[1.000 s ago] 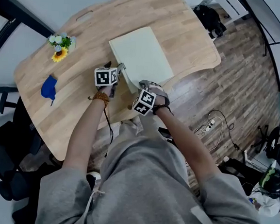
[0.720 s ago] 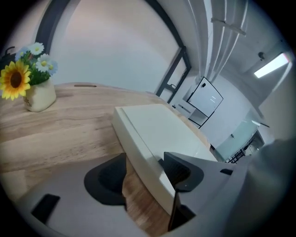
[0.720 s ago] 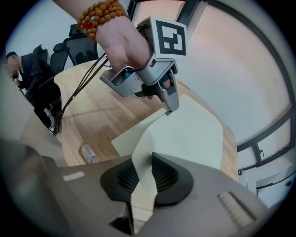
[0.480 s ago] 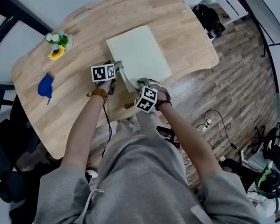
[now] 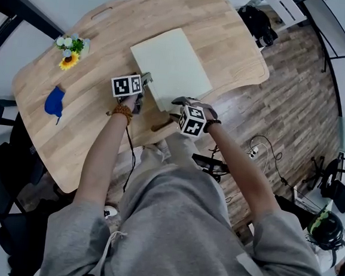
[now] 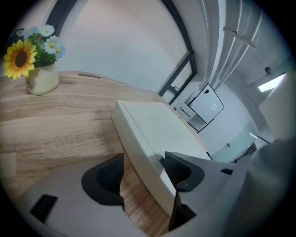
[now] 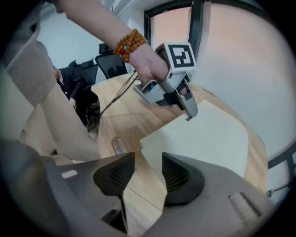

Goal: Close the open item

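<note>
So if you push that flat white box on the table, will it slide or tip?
Probably slide, not tip: the white box lies flat and low on the wooden table. It looks stiff, with straight edges and crisp corners, so it should move as one piece. Its smooth top might be slippery to grip.

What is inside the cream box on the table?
Its inside is covered: the box lies flat on the table with its lid down. Only the plain top and a side wall show.
</note>
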{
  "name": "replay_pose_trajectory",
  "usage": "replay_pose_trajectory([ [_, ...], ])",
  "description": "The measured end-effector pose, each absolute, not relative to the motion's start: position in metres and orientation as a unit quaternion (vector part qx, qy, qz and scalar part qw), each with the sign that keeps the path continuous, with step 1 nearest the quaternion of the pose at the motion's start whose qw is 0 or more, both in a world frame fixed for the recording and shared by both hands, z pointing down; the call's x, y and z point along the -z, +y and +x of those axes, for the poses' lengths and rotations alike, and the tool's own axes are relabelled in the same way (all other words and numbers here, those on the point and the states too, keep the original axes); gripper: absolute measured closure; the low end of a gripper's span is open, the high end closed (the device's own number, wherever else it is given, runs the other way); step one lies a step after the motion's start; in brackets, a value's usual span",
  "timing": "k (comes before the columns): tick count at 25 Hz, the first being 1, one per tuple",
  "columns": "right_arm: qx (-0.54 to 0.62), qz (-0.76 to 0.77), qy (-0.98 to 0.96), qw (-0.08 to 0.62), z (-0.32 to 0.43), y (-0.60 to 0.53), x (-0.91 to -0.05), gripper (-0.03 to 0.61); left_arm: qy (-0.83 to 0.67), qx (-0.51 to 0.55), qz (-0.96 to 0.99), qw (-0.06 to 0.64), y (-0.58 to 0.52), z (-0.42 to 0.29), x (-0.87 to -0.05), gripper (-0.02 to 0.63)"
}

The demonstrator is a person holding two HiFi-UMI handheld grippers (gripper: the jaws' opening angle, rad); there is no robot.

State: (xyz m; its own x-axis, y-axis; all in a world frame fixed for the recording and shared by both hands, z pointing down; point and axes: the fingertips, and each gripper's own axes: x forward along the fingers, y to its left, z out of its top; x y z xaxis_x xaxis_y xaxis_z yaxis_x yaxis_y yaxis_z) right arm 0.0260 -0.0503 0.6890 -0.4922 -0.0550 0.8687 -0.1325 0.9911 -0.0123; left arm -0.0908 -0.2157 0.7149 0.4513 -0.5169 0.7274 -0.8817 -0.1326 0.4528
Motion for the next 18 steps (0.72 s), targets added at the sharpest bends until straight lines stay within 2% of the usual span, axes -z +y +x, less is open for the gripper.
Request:
replay_pose_trajectory([
  [3, -0.079, 0.05, -0.892, 0.442, 0.013, -0.054, -0.667, 0.386, -0.485, -0.199, 0.722, 0.452, -0.217, -0.091, -0.715, 0.341],
  [5, -0.098, 0.077, -0.894, 0.43, 0.01, -0.068, -0.665, 0.403, -0.487, -0.196, 0.72, 0.455, -0.216, -0.093, -0.716, 0.341],
  [11, -0.129, 0.093, -0.869, 0.469, 0.02, -0.073, -0.697, 0.403, -0.493, -0.201, 0.719, 0.448, -0.216, -0.094, -0.716, 0.328],
  [18, -0.127, 0.107, -0.867, 0.469, 0.019, -0.072, -0.704, 0.403, -0.497, -0.198, 0.717, 0.447, -0.215, -0.096, -0.717, 0.327],
])
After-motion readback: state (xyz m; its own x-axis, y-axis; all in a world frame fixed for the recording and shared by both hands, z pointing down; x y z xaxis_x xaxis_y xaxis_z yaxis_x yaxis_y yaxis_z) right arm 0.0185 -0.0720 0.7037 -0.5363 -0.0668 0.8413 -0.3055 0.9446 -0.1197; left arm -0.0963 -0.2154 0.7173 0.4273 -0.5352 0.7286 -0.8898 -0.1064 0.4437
